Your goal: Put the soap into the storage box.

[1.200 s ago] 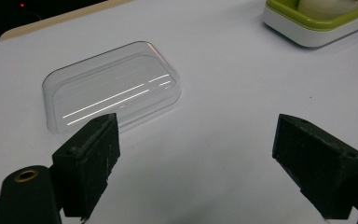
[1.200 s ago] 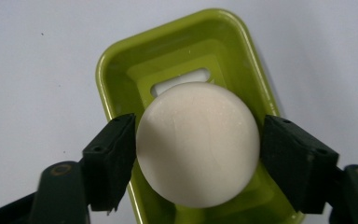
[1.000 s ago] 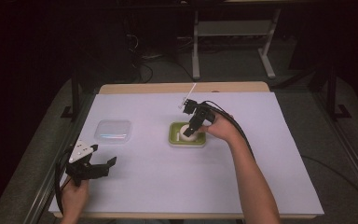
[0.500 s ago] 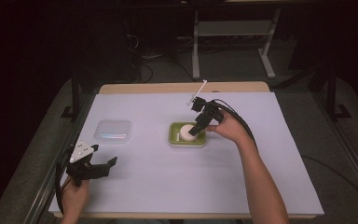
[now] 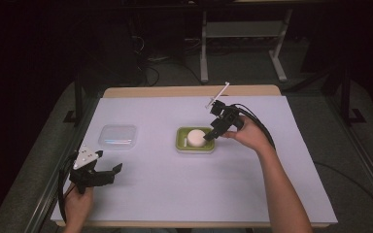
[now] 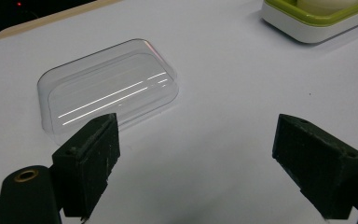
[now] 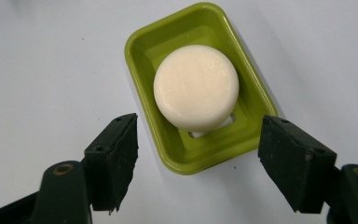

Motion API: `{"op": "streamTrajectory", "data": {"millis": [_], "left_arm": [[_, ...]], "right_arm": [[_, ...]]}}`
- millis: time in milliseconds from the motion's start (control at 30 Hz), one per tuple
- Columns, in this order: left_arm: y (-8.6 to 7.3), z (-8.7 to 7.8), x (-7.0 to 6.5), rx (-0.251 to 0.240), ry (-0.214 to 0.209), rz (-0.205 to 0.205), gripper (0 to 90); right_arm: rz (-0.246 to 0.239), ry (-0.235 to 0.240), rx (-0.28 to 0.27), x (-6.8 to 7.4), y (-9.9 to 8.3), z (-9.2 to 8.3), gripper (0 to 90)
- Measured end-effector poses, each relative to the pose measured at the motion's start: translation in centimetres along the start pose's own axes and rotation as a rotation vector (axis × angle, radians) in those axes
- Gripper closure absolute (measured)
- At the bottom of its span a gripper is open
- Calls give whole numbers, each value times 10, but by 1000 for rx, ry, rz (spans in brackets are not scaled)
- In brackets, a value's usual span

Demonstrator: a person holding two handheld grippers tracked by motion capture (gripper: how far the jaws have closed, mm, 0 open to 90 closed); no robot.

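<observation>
Black right gripper (image 7: 198, 163) jaws wide, empty, above soap (image 7: 196, 87) | left gripper (image 6: 200, 163) jaws wide, empty

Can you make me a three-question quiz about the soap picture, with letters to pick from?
1. Where is the round soap? A in the green dish B on the clear lid C on the bare table
2. What colour is the dish? A red B green C blue
3. How are the right gripper's jaws? A shut on the soap B open, holding nothing C shut tight

Answers: 1 A, the soap lies inside the dish. 2 B, its walls are lime green. 3 B, a wide gap shows between the jaws.
</observation>
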State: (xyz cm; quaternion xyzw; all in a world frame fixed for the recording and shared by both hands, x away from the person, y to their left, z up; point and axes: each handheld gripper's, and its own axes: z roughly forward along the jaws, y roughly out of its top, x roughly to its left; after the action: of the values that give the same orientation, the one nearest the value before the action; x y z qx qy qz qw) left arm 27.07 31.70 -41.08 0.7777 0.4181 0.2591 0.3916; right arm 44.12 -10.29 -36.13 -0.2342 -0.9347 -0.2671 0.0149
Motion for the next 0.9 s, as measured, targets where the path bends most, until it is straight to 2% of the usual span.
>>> {"op": "streamTrajectory", "data": {"millis": [100, 900], "left_arm": [[0, 0, 0, 1, 0, 0, 145], [0, 0, -1, 7, 1, 1, 145]], "right_arm": [[14, 8, -24, 0, -5, -5, 278], [55, 18, -64, -1, -34, -18, 273]]}}
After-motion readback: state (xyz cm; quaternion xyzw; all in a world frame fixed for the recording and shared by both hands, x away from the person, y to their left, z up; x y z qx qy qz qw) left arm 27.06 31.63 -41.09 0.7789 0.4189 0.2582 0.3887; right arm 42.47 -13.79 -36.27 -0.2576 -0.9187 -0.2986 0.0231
